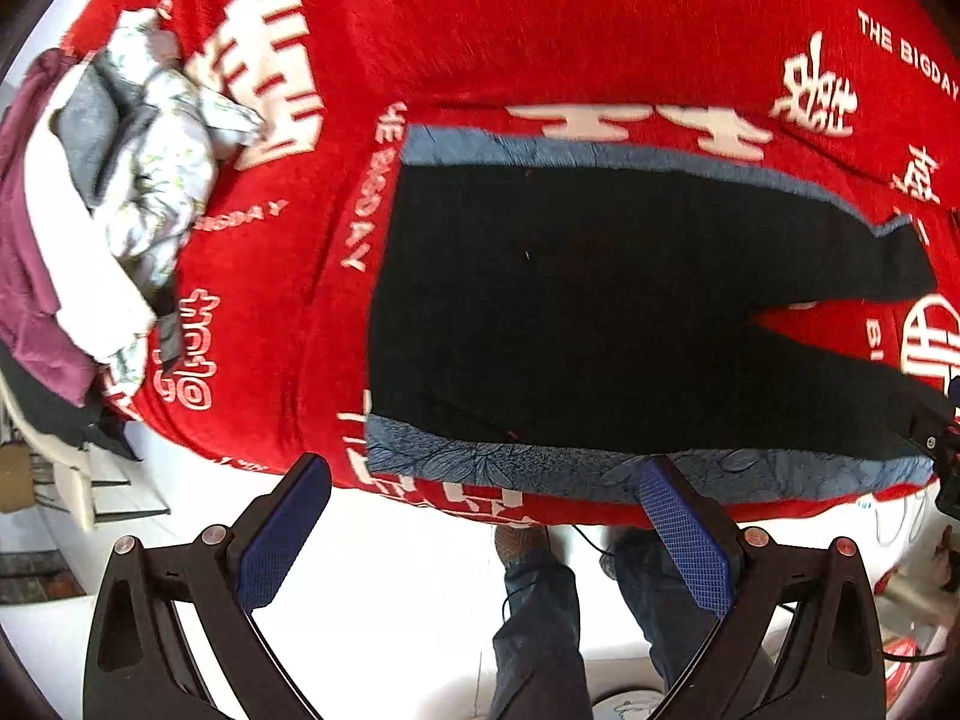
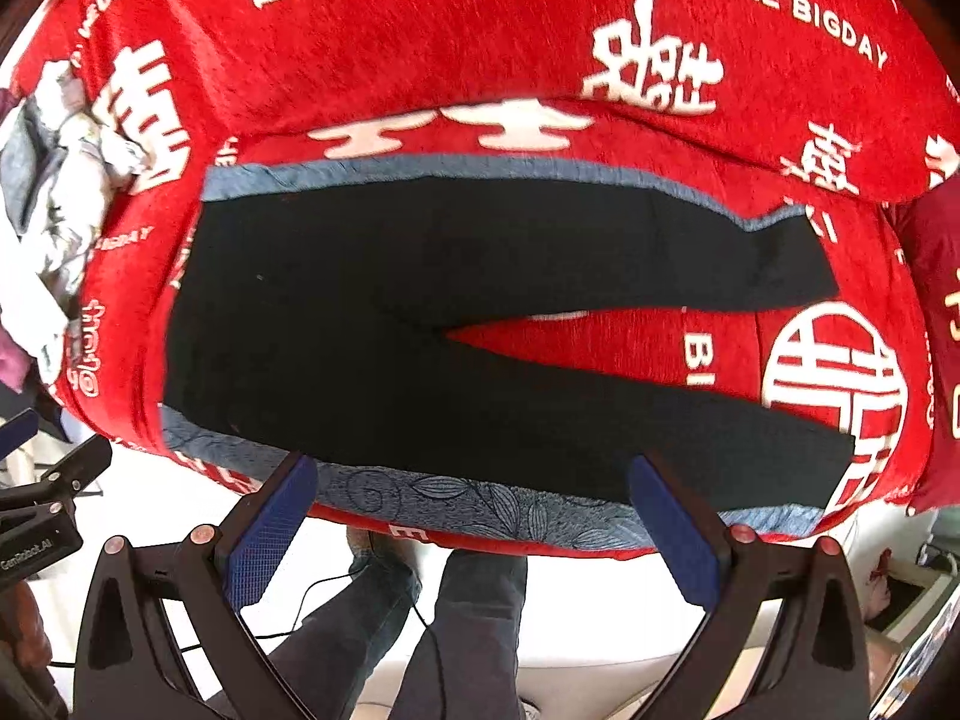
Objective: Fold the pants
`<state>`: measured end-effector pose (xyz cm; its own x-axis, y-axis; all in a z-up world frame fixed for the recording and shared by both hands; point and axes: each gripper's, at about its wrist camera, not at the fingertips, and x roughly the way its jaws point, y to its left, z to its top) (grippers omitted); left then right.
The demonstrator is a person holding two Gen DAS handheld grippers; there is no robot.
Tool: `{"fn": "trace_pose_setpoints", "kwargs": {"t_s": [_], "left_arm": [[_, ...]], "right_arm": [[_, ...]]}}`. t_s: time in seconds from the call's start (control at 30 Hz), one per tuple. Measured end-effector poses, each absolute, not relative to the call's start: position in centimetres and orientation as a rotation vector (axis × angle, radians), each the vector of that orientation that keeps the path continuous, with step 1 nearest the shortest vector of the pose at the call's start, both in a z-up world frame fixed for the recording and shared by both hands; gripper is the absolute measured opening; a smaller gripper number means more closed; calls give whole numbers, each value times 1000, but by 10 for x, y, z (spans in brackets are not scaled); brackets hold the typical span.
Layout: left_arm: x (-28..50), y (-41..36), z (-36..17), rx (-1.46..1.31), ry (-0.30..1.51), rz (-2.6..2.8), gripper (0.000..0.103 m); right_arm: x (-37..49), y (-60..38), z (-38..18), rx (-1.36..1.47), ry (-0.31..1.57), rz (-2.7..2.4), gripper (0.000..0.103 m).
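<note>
Black pants (image 1: 570,312) (image 2: 420,312) with blue patterned side stripes lie flat on a red blanket (image 1: 480,48) (image 2: 450,48), waist to the left, the two legs spread apart toward the right. My left gripper (image 1: 486,480) hovers open at the near edge, just short of the near blue stripe (image 1: 480,459), holding nothing. My right gripper (image 2: 474,477) also stands open above the near stripe (image 2: 480,504), nothing between its pads. The right gripper's body shows at the right edge of the left wrist view, the left gripper's body at the left edge of the right wrist view.
A pile of crumpled clothes (image 1: 120,180) (image 2: 54,180) lies on the blanket's left end. A person's legs in jeans (image 1: 540,618) (image 2: 468,630) stand on the white floor right below the near edge. A cable (image 2: 312,594) trails on the floor.
</note>
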<state>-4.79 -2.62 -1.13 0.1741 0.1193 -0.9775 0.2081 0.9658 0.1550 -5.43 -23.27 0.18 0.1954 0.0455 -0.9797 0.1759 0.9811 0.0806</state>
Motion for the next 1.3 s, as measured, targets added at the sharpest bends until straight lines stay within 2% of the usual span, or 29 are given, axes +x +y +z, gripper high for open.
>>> {"fn": "trace_pose_setpoints", "kwargs": {"t_s": [0.1,0.17,0.2,0.23,0.3,0.47,0.6,0.8,0.97,1.13,1.3], "left_arm": [[-45,-10,-39,228,1410,-92,103],[-43,5,-64,158,1444,-115,103],[-42,12,-77,140,1463,-119,103],[-42,17,-87,125,1476,-123,103],[-42,28,-112,81,1492,-147,103],[-46,44,-156,-10,1506,-216,103],[-48,47,-177,-59,1519,-280,103],[-48,58,-183,-142,1528,-335,103],[-43,63,-185,-175,1533,-372,103],[-38,61,-192,-207,1528,-382,103],[-45,79,-195,-337,1540,-364,103]], "right_arm": [[-60,-228,-24,272,1382,-55,103],[-68,-230,-50,434,1381,10,100],[-72,-232,-61,512,1377,46,92],[-79,-233,-81,631,1375,102,75],[-92,-235,-117,820,1386,191,65],[-137,-247,-190,1041,1351,192,65],[-153,-260,-220,1105,1273,175,65],[-161,-260,-229,1198,1167,199,68],[-176,-255,-247,1241,1182,169,67],[-143,-247,-235,1291,1038,268,68],[-108,-209,-241,1364,1068,378,68]]}}
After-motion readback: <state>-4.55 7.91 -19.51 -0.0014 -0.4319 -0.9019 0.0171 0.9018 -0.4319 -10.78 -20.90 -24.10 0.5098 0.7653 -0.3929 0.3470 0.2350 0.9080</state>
